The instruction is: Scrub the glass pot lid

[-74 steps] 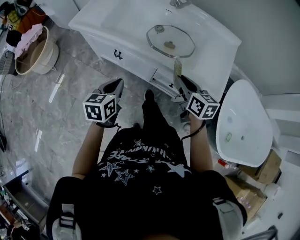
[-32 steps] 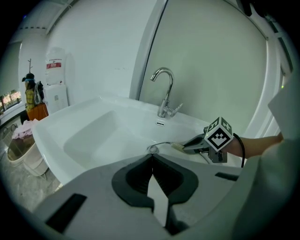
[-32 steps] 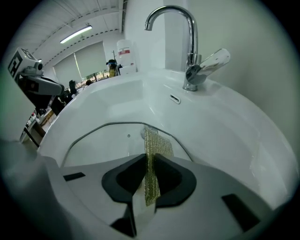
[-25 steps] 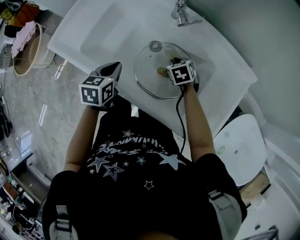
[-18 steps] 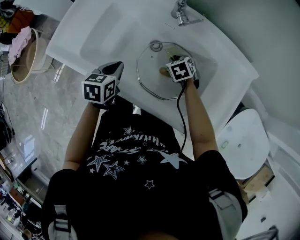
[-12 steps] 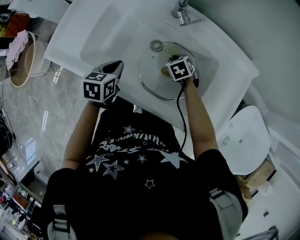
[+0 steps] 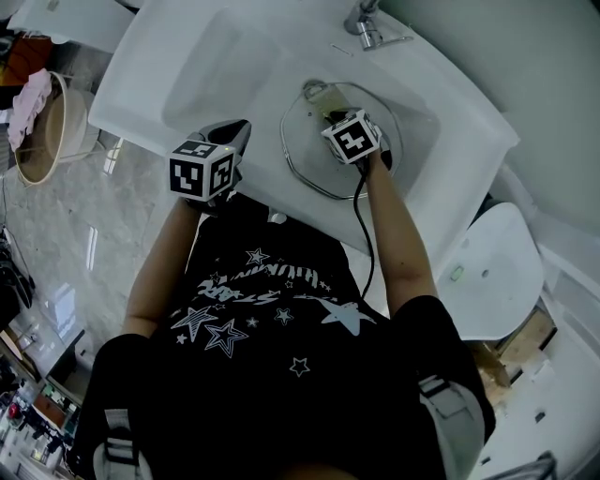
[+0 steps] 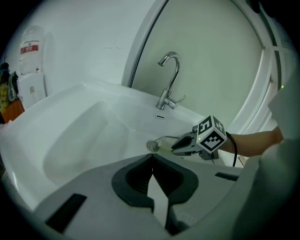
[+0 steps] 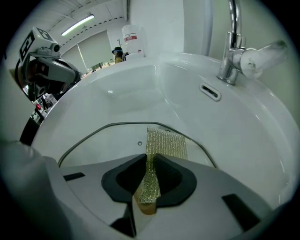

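The glass pot lid point(image 7: 309, 164) lies flat in the white sink basin point(image 7: 216, 66); its metal rim point(image 9: 93, 133) shows in the right gripper view. My right gripper point(image 7: 334, 120) is over the lid's middle, shut on a gold mesh scouring sponge point(image 9: 161, 143) whose free end rests on the glass. In the left gripper view the right gripper point(image 8: 180, 146) shows low over the lid point(image 8: 161, 139). My left gripper point(image 7: 236, 133) hovers at the sink's front rim, left of the lid; its jaws point(image 8: 152, 159) are shut with nothing between them.
A chrome faucet point(image 7: 366, 23) point(image 9: 232, 47) point(image 8: 168, 79) stands at the back of the sink. A white rounded fixture point(image 7: 492, 272) is to the right, and a round basket point(image 7: 42, 122) sits on the tiled floor at the left.
Three seconds ago both grippers hung in front of the cabinet. The right gripper has since come onto the lid with the sponge, and in the last second slid slightly across the glass. The left one has stayed by the front rim.
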The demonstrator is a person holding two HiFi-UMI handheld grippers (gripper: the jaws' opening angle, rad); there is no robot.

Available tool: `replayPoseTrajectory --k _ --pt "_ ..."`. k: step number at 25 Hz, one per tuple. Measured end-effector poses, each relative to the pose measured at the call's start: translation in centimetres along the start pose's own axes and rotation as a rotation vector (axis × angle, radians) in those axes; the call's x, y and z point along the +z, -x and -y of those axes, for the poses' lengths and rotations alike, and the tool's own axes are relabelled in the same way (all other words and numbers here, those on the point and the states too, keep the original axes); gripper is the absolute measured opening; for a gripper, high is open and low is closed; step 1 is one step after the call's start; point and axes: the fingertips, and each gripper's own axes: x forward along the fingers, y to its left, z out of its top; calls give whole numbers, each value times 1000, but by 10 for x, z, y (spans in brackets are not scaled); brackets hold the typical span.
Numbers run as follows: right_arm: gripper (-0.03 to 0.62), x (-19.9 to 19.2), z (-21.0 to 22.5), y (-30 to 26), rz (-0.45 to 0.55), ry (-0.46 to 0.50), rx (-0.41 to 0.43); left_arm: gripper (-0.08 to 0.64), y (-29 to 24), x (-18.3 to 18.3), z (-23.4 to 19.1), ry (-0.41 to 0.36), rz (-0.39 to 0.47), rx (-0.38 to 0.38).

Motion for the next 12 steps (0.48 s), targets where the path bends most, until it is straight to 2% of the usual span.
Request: replayPoseTrajectory --k 12 --pt "66 5 -42 0 5 103 109 9 7 -10 5 -2 -7 -35"
